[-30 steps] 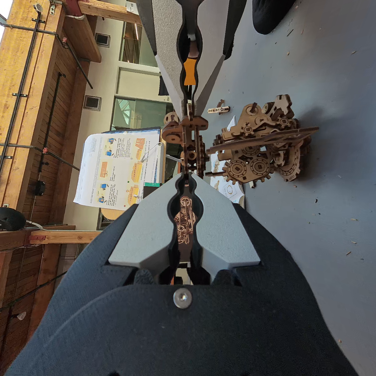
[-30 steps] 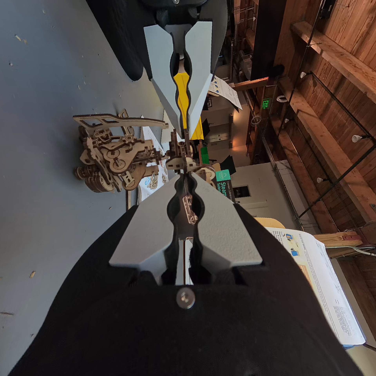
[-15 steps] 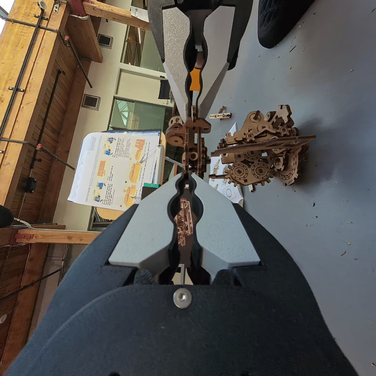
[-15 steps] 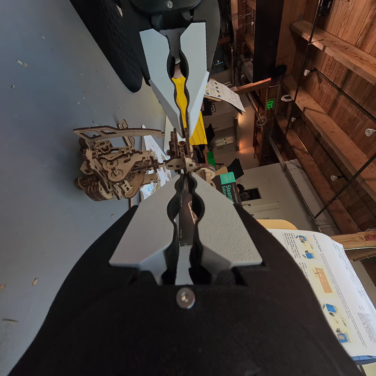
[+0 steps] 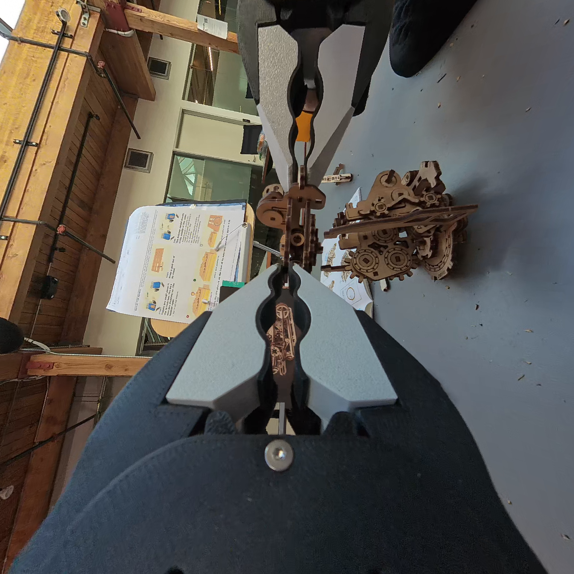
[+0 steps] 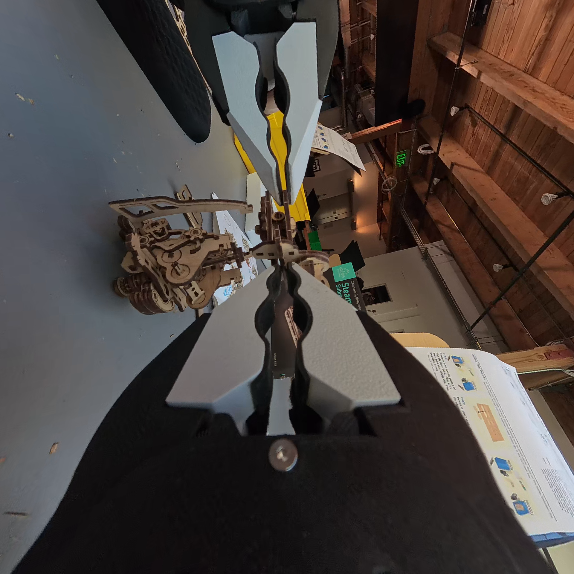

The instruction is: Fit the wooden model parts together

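A small wooden sub-assembly (image 5: pixel 298 223) with gears and plates hangs in the air above the grey-blue table (image 5: pixel 497 341), held from both ends. My left gripper (image 5: pixel 287 270) is shut on its near end. My right gripper (image 5: pixel 299 175) comes in from the top of the left wrist view, shut on a tab at the far end. In the right wrist view the same sub-assembly (image 6: pixel 279 245) sits between my right gripper (image 6: pixel 282 268) and my left gripper (image 6: pixel 281 198). A larger wooden gear model (image 5: pixel 400 223) stands on the table beside them; it also shows in the right wrist view (image 6: pixel 167 254).
A small loose wooden piece (image 5: pixel 337 177) lies on the table beyond the model. A printed sheet (image 5: pixel 348 279) lies under the model's edge. An instruction booklet (image 5: pixel 183 257) stands upright off the table's far side. A yellow bin (image 6: pixel 279 149) and a dark sleeve (image 5: pixel 419 37) are behind. Some 4 cm of space lies between my two pairs of fingers.
Both grippers stay shut on the sub-assembly. The opposite gripper looks larger and closer in each view, and the held piece has tilted slightly with the pair.
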A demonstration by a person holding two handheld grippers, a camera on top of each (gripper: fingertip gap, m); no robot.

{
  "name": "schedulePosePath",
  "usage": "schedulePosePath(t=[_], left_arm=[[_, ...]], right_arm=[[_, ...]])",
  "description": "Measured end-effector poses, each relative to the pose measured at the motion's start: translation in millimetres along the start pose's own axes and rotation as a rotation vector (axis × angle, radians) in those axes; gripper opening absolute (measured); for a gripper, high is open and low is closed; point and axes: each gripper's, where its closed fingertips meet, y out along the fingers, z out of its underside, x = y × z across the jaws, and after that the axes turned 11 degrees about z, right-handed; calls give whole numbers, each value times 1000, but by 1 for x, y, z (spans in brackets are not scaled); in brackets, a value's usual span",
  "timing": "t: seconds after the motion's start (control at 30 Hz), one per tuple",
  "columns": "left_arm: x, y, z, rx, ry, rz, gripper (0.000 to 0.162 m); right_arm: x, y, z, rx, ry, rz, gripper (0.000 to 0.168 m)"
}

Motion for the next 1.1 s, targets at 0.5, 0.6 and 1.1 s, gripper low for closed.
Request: schedulePosePath(t=[0.5,0.6,1.1], left_arm=[[2,0,-7,-39,-3,-12,0],[-2,2,-6,-29,4,1,0],[-1,2,-6,-64,-74,13,2]], right_arm=[[-4,-5,-1,-32,-9,40,3],[0,-5,1,-21,-7,28,2],[-2,-5,1,-5,-40,66,2]])
